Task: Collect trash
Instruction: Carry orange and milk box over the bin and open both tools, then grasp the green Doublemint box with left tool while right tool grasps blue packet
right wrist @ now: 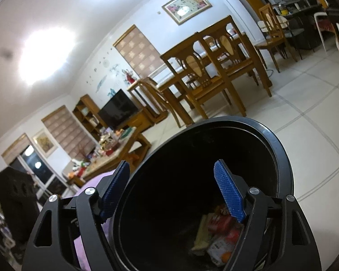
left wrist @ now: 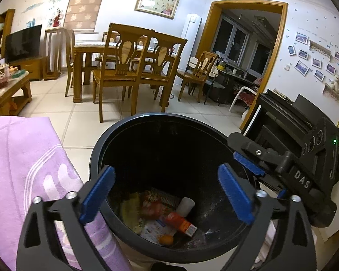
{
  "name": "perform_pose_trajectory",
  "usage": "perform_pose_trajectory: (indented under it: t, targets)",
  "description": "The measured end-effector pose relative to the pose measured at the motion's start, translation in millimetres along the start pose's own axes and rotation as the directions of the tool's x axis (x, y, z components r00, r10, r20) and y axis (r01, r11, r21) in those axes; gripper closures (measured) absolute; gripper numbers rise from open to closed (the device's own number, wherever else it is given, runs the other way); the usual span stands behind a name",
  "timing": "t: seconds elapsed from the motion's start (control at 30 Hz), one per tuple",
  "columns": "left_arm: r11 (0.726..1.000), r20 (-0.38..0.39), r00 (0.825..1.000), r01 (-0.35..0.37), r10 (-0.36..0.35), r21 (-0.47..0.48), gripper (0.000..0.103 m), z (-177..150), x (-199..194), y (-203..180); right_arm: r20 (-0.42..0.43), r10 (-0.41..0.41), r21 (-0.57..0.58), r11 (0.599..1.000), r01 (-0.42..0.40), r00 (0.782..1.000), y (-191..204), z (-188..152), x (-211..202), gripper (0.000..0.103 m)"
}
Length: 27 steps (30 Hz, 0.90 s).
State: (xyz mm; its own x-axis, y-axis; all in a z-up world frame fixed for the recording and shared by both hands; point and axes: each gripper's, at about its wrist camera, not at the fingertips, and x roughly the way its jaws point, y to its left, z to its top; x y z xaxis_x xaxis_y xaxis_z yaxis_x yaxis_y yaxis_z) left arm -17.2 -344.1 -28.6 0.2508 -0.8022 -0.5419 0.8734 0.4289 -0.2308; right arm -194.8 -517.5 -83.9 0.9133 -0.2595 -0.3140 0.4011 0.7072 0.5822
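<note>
while both claws hang over the black trash bin (left wrist: 115,135), the left claw (left wrist: 167,194) is spread wide with nothing between its blue pads, low in the frame of its own view. the right claw (right wrist: 171,192) is likewise released and empty; in the left view it enters from the right edge. at the bottom of the bin lies the trash: a white cup (left wrist: 185,206), an orange-red tube (left wrist: 180,223), a yellow wrapper (left wrist: 130,210), printed paper (left wrist: 151,230) and a small orange fruit (left wrist: 166,240). a purple cloth (left wrist: 27,169) fills the lower left, just beside the bin. wooden chairs (left wrist: 126,67) stand on the tiled floor (left wrist: 83,117) in the upper middle.
</note>
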Motion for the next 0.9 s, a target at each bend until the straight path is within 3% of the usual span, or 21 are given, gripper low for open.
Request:
perform_pose_trajectory:
  t: [0.23,0.33,0.73,0.9]
  targets:
    - [1.000,0.007,1.000,0.003,-0.003,-0.020,0.005,-2,0,4,0.017,0.019,0.028,0.999,-0.020,1.000,6,-2,-2,0.020]
    - [0.999,0.013,1.000,0.008,-0.007,-0.033,0.005,-4,-2,7,0.031,0.017,0.038,0.999,-0.018,0.999,13,-4,-5,0.005]
    - [0.996,0.045,0.999,0.027,-0.023,-0.091,0.005,-7,-11,18,0.024,0.034,0.059,0.998,-0.035,0.999,25,-4,-19,0.005]
    - [0.991,0.105,0.994,0.044,-0.031,-0.123,0.005,-6,-29,27,0.035,0.061,0.056,0.996,-0.063,0.998,32,-2,-30,0.005]
